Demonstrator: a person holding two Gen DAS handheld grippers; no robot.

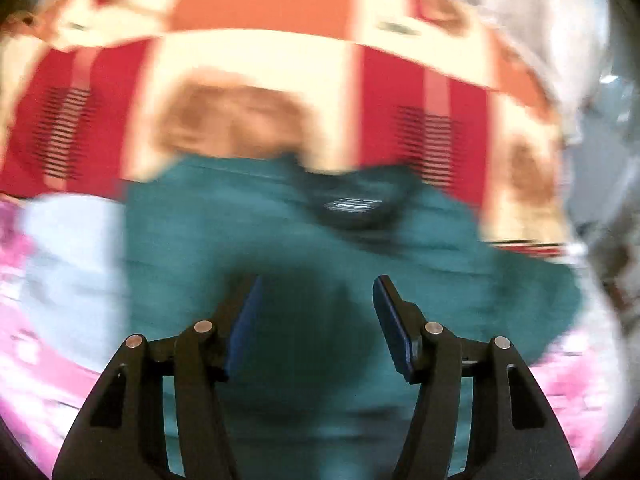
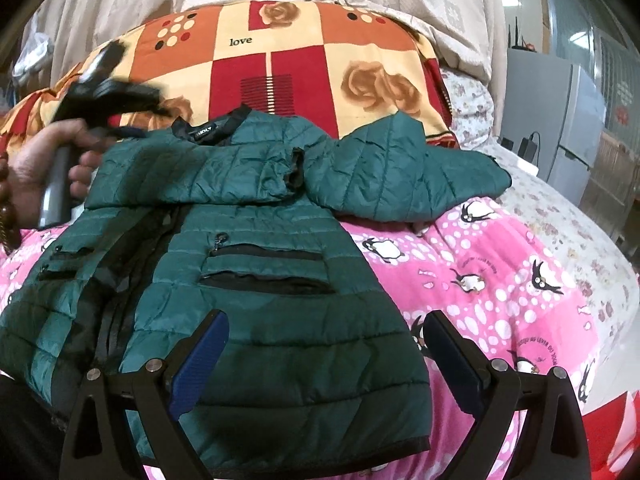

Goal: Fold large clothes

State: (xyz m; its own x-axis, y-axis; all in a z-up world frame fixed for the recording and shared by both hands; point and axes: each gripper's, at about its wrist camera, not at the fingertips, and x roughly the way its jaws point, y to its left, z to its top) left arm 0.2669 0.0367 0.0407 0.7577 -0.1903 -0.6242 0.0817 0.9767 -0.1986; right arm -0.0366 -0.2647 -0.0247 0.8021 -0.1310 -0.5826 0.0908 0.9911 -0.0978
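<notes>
A teal quilted jacket (image 2: 256, 280) lies front up on the bed, collar (image 2: 208, 130) towards the pillow. One sleeve (image 2: 224, 176) is folded across the chest; the other sleeve (image 2: 404, 168) lies spread out to the right. My right gripper (image 2: 326, 322) is open over the jacket's lower hem, fingers wide apart and not pressing on the cloth. The left wrist view is badly blurred: my left gripper (image 1: 318, 294) is open over the jacket (image 1: 280, 240) with nothing between its pads. In the right wrist view a hand (image 2: 40, 168) holds that gripper near the collar.
The jacket rests on a pink penguin blanket (image 2: 500, 280). Behind it lies a red, orange and cream patchwork pillow (image 2: 280, 60) with roses. A floral sheet (image 2: 560, 220) covers the bed's right side. A grey cabinet (image 2: 560, 120) stands beyond the bed at right.
</notes>
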